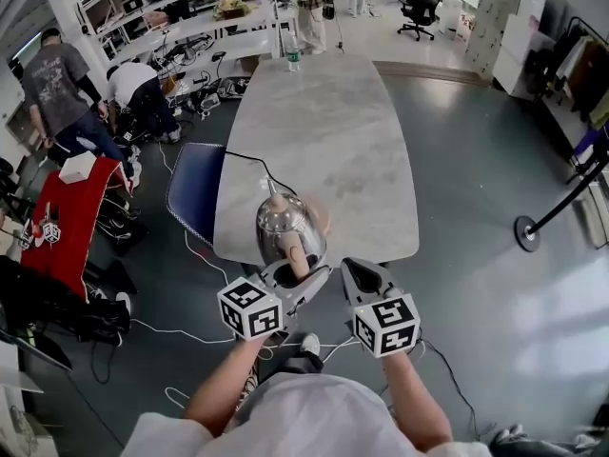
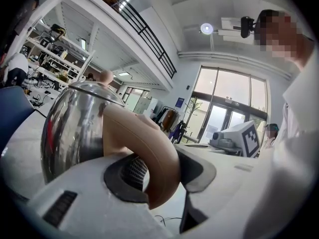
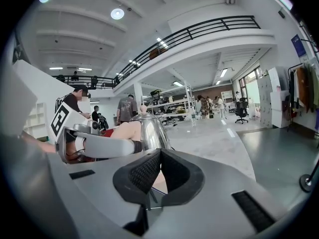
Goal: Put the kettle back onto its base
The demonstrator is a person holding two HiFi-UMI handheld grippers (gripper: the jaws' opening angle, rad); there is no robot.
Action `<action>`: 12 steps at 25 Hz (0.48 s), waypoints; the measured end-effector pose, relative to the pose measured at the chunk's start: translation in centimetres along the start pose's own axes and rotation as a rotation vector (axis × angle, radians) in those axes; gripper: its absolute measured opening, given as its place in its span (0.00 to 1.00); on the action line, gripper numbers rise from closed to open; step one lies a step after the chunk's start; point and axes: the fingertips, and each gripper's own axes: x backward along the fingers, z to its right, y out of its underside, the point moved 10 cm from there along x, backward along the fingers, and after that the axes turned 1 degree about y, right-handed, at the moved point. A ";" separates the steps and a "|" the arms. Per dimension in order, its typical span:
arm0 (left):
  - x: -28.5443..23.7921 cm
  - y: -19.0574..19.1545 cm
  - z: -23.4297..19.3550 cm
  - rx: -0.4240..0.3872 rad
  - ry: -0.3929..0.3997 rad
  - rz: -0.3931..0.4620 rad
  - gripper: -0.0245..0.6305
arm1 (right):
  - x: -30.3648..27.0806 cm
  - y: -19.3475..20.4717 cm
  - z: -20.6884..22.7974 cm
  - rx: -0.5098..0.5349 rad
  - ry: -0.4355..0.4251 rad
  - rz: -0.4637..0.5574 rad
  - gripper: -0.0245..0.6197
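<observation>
left gripper pinches the tan handle of the steel kettle, which stands upright at the near end of the marble table. right gripper, at the table's near edge beside the kettle, has its jaws pressed together with nothing between them.

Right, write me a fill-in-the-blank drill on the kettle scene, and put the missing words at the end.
1. The left gripper grips the kettle by its ___.
2. The right gripper has its jaws together with ___ between them.
3. The chair at the left edge of the table is ___ in colour.
4. At the table's far end stands a lone ___.

Missing words: handle; nothing; blue; bottle
</observation>
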 end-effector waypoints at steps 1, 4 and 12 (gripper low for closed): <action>-0.2 -0.1 -0.4 -0.002 0.004 -0.003 0.27 | -0.3 -0.1 0.1 -0.001 0.005 -0.002 0.05; -0.7 -0.3 -1.8 -0.005 0.017 -0.007 0.27 | -1.3 -0.2 0.4 0.000 0.020 -0.004 0.05; -1.6 -1.3 -4.7 -0.016 0.054 -0.015 0.27 | -3.7 -0.6 0.5 -0.002 0.052 -0.013 0.05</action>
